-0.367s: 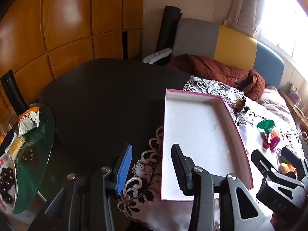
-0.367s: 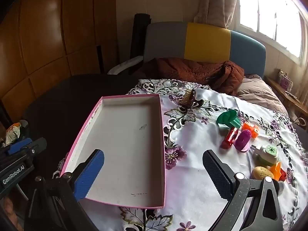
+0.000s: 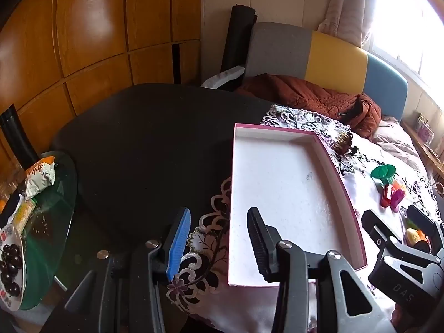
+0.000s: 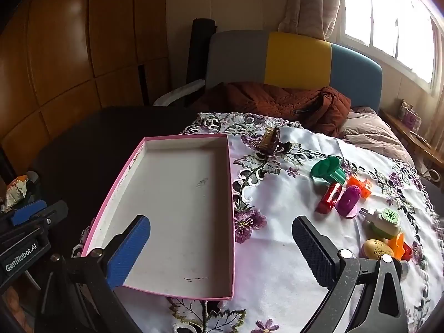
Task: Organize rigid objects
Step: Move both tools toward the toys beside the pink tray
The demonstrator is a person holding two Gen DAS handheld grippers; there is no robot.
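Note:
A shallow pink-rimmed white tray [image 4: 177,211] [image 3: 291,194] lies empty on the flowered cloth. To its right sit small toys: a green funnel-shaped piece [image 4: 328,170] [image 3: 384,174], a red cylinder [image 4: 328,197], a purple capsule [image 4: 348,201], an orange block [image 4: 359,186], a pale green bottle [image 4: 384,222], a yellow egg [image 4: 377,248]. A brown hair claw [image 4: 273,140] [image 3: 344,140] rests beyond the tray. My right gripper [image 4: 220,252] is open wide over the tray's near right corner, holding nothing. My left gripper [image 3: 219,245] is open with nothing in it, at the tray's near left corner.
The flowered cloth [image 4: 277,249] covers part of a dark table [image 3: 144,144]. At the left, a glass side table [image 3: 50,222] carries a snack bag [image 3: 40,179] and a plate of dark fruit [image 3: 9,266]. A sofa with a rust blanket [image 4: 277,102] stands behind.
The views have barely shifted; both grippers stay open and nothing on the cloth has moved.

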